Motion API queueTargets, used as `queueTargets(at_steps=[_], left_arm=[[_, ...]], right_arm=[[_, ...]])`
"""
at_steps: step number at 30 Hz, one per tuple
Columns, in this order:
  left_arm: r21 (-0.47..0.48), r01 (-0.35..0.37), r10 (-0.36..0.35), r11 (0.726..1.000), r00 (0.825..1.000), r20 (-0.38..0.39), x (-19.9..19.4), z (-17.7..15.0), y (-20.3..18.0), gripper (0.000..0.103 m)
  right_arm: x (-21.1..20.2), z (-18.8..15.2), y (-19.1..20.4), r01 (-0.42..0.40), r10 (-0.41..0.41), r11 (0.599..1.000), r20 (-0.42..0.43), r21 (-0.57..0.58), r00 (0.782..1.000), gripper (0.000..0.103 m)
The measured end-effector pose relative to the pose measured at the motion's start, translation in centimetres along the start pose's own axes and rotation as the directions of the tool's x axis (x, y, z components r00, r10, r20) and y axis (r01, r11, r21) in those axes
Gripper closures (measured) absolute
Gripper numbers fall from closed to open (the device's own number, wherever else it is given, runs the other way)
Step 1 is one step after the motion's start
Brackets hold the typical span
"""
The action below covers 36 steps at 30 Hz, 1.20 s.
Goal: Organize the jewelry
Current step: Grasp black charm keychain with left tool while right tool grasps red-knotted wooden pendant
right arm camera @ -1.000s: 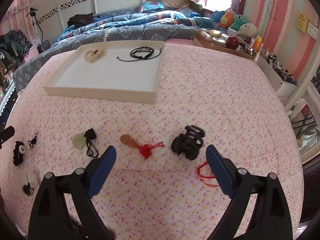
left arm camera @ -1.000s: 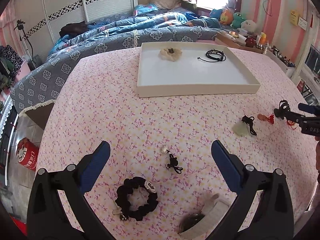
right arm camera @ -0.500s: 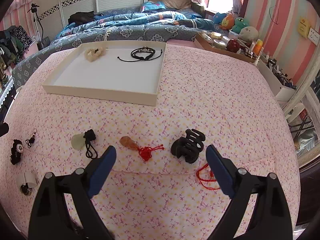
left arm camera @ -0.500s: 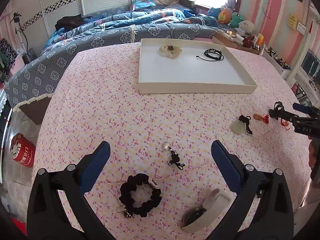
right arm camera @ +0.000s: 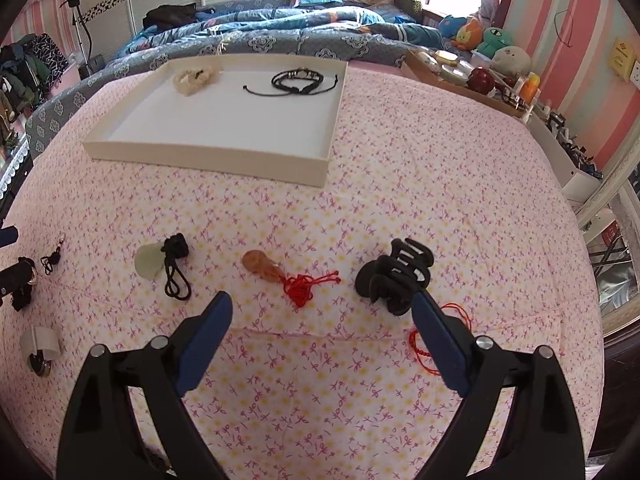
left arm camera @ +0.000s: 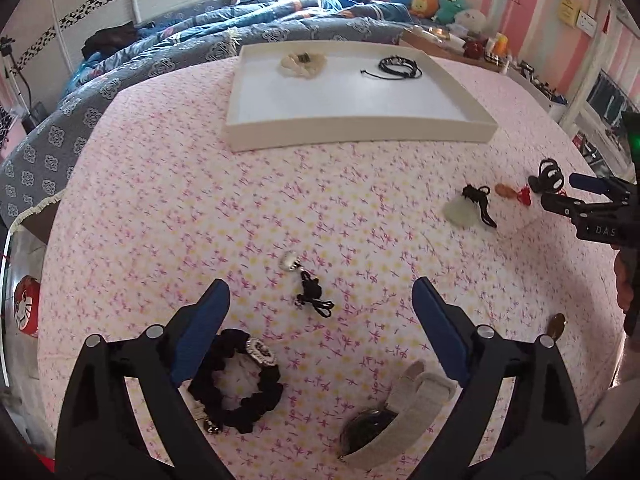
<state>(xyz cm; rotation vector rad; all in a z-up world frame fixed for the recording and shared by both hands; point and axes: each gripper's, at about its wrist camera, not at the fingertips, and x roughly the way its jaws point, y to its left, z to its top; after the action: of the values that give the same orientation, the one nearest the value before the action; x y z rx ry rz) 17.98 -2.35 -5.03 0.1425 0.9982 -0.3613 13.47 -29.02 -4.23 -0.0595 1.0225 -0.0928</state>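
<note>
The small silver charm on a black knotted cord lies on the pink flowered cloth of the bench, straight ahead of my left jaws and about midway between their blue tips, touched by neither. These jaws have just been closing a little yet stand widely spread, with nothing pinched. The black scrunchie with a sparkly round clasp rests beside my left-hand pad, partly behind it, and a beige strap with a dark round piece lies just inside the right-hand pad. Off to the right of these jaws sit a pale green pendant on a black cord, an amber pendant with a red tassel and a black claw clip. My right jaws are also spread wide and empty; the amber pendant lies just ahead between their tips, the claw clip just beyond the right-hand pad, and a thin red string partly behind it. Farther out, the white tray holds a cream scrunchie and a black cord bracelet, well apart from each other, with a bed with a blue quilt beyond it.
</note>
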Motion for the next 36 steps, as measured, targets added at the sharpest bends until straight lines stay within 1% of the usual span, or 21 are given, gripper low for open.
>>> queueTargets(at_steps=[1,3,5,7,9,11,14,16,17,18,19,20,22,25,27,28,30,32,34,36], left_arm=[[0.003,0.004,-0.004,1.000,1.000,-0.007,0.4,0.0,-0.1,0.012],[0.003,0.008,-0.008,1.000,1.000,-0.018,0.8,0.0,-0.1,0.016],[0.000,0.016,-0.016,1.000,0.999,-0.036,1.4,0.0,-0.1,0.025],[-0.011,0.026,-0.026,1.000,0.998,-0.053,2.1,0.0,0.0,0.031],[-0.017,0.028,-0.029,0.999,0.998,-0.062,2.5,0.2,0.1,0.033],[-0.020,0.028,-0.029,0.999,0.997,-0.071,2.8,0.2,0.1,0.041],[-0.019,0.039,-0.040,0.999,0.997,-0.072,2.8,0.1,0.2,0.043],[-0.015,0.040,-0.041,0.999,0.997,-0.070,2.9,0.1,0.1,0.044],[-0.014,0.039,-0.040,0.999,0.997,-0.073,3.0,0.1,0.1,0.047],[-0.014,0.039,-0.040,0.999,0.996,-0.077,3.1,0.1,0.1,0.049],[-0.016,0.039,-0.040,0.999,0.996,-0.086,3.3,0.0,0.2,0.051],[-0.018,0.035,-0.037,0.999,0.995,-0.094,3.6,0.0,0.2,0.053],[-0.019,0.037,-0.039,0.999,0.993,-0.107,3.9,0.0,0.2,0.058],[-0.018,0.043,-0.044,0.999,0.994,-0.104,3.8,0.0,0.2,0.060],[-0.014,0.044,-0.045,0.999,0.994,-0.104,3.8,0.0,0.1,0.064],[-0.010,0.033,-0.034,0.999,0.994,-0.103,3.9,0.0,0.0,0.067],[-0.010,0.030,-0.030,1.000,0.994,-0.104,3.8,-0.1,0.1,0.071],[-0.017,0.037,-0.039,0.999,0.994,-0.105,3.8,-0.1,0.2,0.076],[-0.022,0.036,-0.039,0.999,0.994,-0.104,3.9,0.0,0.3,0.079],[-0.024,0.037,-0.039,0.999,0.994,-0.102,3.9,0.0,0.4,0.081]], right_arm=[[0.2,0.0,0.0,0.001,-0.001,1.000,-0.004,-0.002,1.000,0.012],[0.5,0.0,0.0,0.003,-0.003,1.000,-0.010,-0.008,1.000,0.012],[0.8,0.0,0.1,0.005,-0.005,1.000,-0.016,-0.011,1.000,0.012],[1.0,0.0,0.2,0.015,-0.015,1.000,-0.015,-0.020,1.000,0.013],[1.0,0.0,0.4,0.032,-0.032,0.999,-0.008,-0.036,0.999,0.013],[1.0,0.1,0.5,0.031,-0.031,0.999,-0.007,-0.037,0.999,0.014],[0.8,0.4,0.6,0.003,-0.004,0.999,-0.006,-0.034,1.000,0.015],[0.7,0.6,0.9,0.009,-0.009,0.999,0.001,-0.049,1.000,0.015],[0.7,0.6,1.0,0.010,-0.010,0.998,0.002,-0.054,1.000,0.016],[0.8,0.6,1.2,0.005,-0.005,0.998,0.000,-0.059,1.000,0.021],[0.9,0.7,1.2,-0.003,0.003,0.998,-0.005,-0.059,1.000,0.029],[1.0,0.7,1.3,-0.018,0.017,0.998,-0.015,-0.057,1.000,0.032],[1.1,0.8,1.5,-0.032,0.030,0.998,-0.027,-0.058,0.999,0.036],[1.1,0.8,1.9,-0.030,0.028,0.997,-0.026,-0.075,0.999,0.036],[1.5,0.9,2.0,-0.027,0.024,0.997,-0.035,-0.078,0.999,0.037],[1.8,0.9,2.0,-0.029,0.026,0.997,-0.043,-0.075,0.999,0.044],[2.4,1.0,1.9,-0.047,0.042,0.997,-0.070,-0.067,0.997,0.052],[3.0,0.9,1.8,-0.046,0.041,0.997,-0.085,-0.062,0.996,0.055],[3.3,0.8,1.7,-0.050,0.044,0.997,-0.095,-0.058,0.994,0.061],[3.7,0.8,1.4,-0.073,0.069,0.996,-0.107,-0.042,0.992,0.065]])
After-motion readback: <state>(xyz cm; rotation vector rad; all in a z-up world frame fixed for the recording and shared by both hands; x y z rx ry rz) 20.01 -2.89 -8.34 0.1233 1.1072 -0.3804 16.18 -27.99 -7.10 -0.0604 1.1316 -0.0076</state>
